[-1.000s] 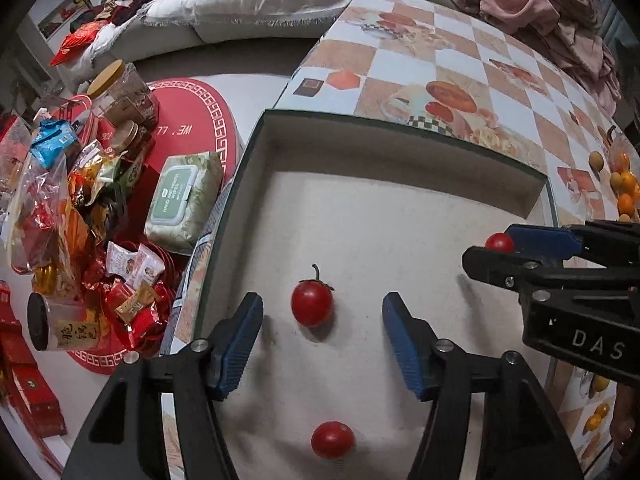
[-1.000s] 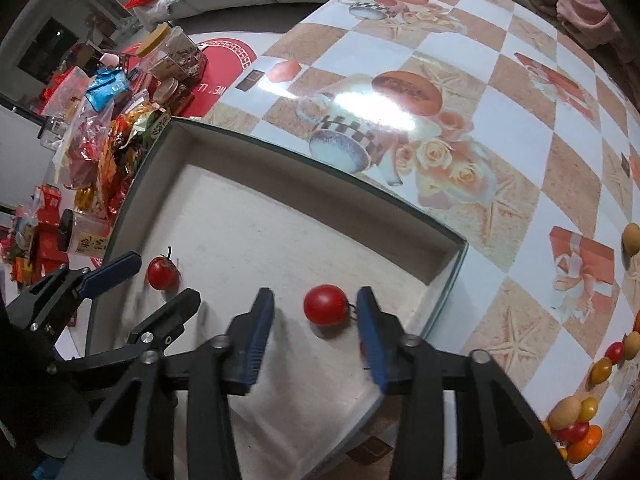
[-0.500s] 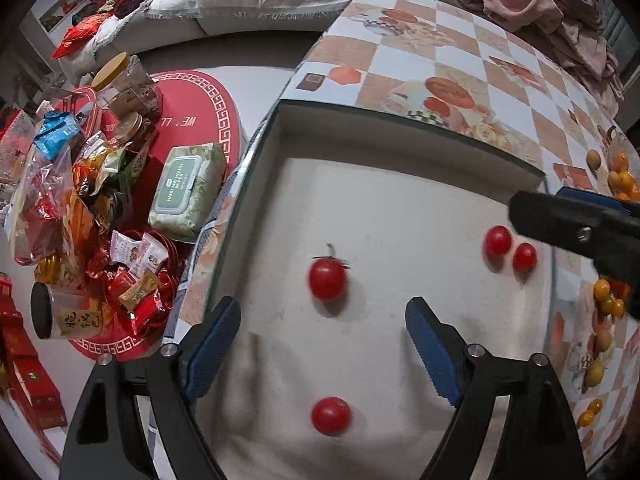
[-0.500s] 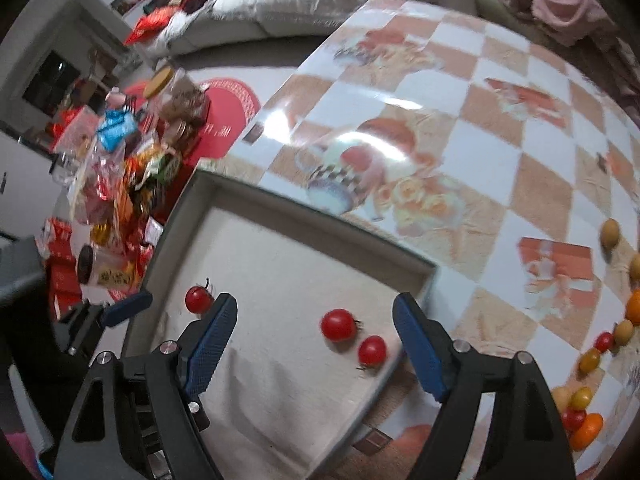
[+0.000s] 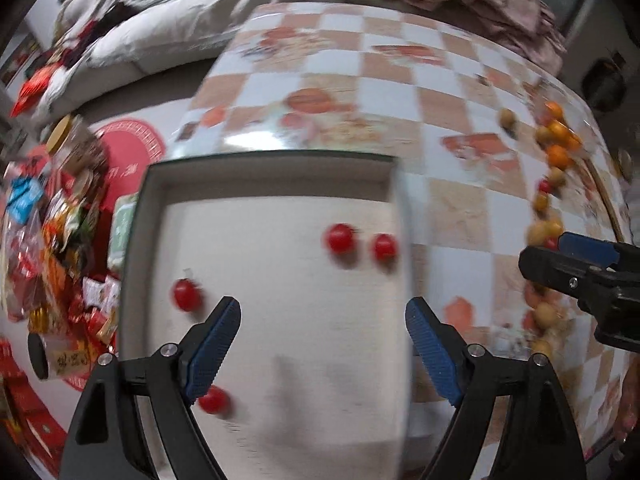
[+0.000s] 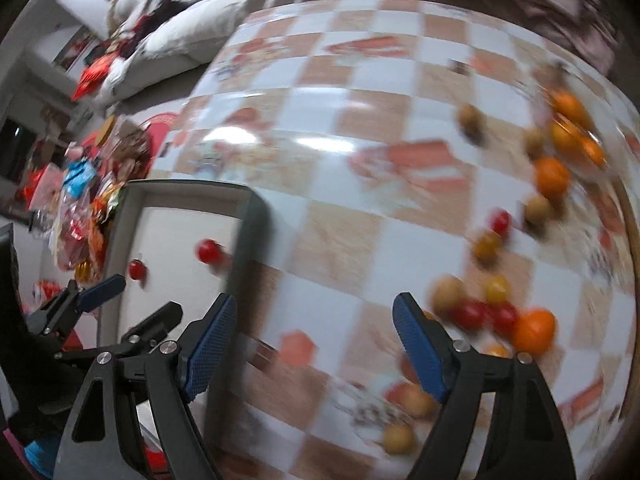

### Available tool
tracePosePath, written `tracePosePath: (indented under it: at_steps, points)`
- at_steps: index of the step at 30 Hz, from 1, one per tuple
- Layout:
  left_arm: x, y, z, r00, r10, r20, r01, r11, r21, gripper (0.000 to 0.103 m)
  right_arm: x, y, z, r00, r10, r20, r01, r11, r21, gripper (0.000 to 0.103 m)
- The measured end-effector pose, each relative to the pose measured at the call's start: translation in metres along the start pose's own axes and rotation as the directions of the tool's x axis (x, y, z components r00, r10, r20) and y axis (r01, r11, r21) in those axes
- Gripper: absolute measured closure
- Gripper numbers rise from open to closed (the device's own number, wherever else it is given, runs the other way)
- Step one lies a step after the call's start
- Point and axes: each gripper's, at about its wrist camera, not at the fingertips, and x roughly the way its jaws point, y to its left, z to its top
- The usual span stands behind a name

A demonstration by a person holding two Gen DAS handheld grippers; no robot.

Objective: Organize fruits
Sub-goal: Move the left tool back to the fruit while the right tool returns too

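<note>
your left gripper (image 5: 322, 344) hangs over the tray (image 5: 276, 174), jaws wide apart and holding nothing; four red tomatoes (image 5: 340, 238) lie on the tray floor. your right gripper (image 6: 314, 346) is also spread wide and empty, above the checkered tablecloth (image 6: 360, 216), near the loose fruits (image 6: 500, 312).

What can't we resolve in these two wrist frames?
- Loose fruit pile, right wrist view: motion blur smears it; count and kinds unclear.
- Nearest tomato in the box, left wrist view: partly behind the left gripper finger.
- Snack pile, left wrist view: labels blurred, cut by the frame edge.
</note>
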Motion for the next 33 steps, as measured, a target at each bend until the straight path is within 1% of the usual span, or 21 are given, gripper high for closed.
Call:
tracePosePath:
  at_steps: [3,8,12,15,18,21,24,26,28,33]
  points:
    - [-0.002,-0.021,-0.002,1.000,-0.012,0.002,0.012,0.999,0.048,0.017,-0.012,-0.028,-0.015,1.000,-0.022,0.002,0.022,0.999,0.045,0.020]
    - [-0.002,-0.056,-0.011,0.999,-0.040,-0.016,0.041,0.992,0.116,0.017,-0.029,-0.072,-0.048,0.997,-0.077,-0.008,0.077,0.991,0.111,0.020]
    - [0.000,-0.081,-0.019,0.998,-0.049,-0.027,0.053,0.983,0.176,0.017,-0.039,-0.096,-0.074,0.994,-0.111,-0.016,0.112,0.983,0.146,0.020]
    - [0.005,-0.098,-0.019,0.998,-0.058,-0.026,0.062,0.974,0.219,0.017,-0.043,-0.110,-0.092,0.993,-0.114,-0.028,0.117,0.978,0.170,0.020]
    - [0.013,-0.107,-0.019,0.998,-0.062,-0.023,0.066,0.968,0.241,0.017,-0.044,-0.115,-0.108,0.991,-0.126,-0.035,0.130,0.977,0.168,0.020]
    - [0.025,-0.117,-0.019,0.998,-0.060,-0.020,0.063,0.959,0.276,0.017,-0.044,-0.118,-0.122,0.992,-0.120,-0.042,0.125,0.978,0.165,0.020]
    - [0.033,-0.123,-0.018,0.998,-0.055,-0.020,0.059,0.951,0.302,0.017,-0.044,-0.121,-0.139,0.990,-0.129,-0.055,0.136,0.981,0.139,0.020]
    - [0.038,-0.126,-0.016,0.998,-0.060,-0.019,0.063,0.949,0.307,0.017,-0.041,-0.121,-0.147,0.989,-0.135,-0.064,0.142,0.983,0.116,0.025]
    - [0.041,-0.130,-0.013,0.998,-0.065,-0.014,0.066,0.948,0.312,0.017,-0.038,-0.119,-0.155,0.987,-0.142,-0.073,0.148,0.986,0.081,0.035]
    - [0.047,-0.140,-0.008,0.997,-0.075,-0.010,0.074,0.941,0.329,0.017,-0.030,-0.111,-0.168,0.991,-0.103,-0.080,0.105,0.994,0.016,0.038]
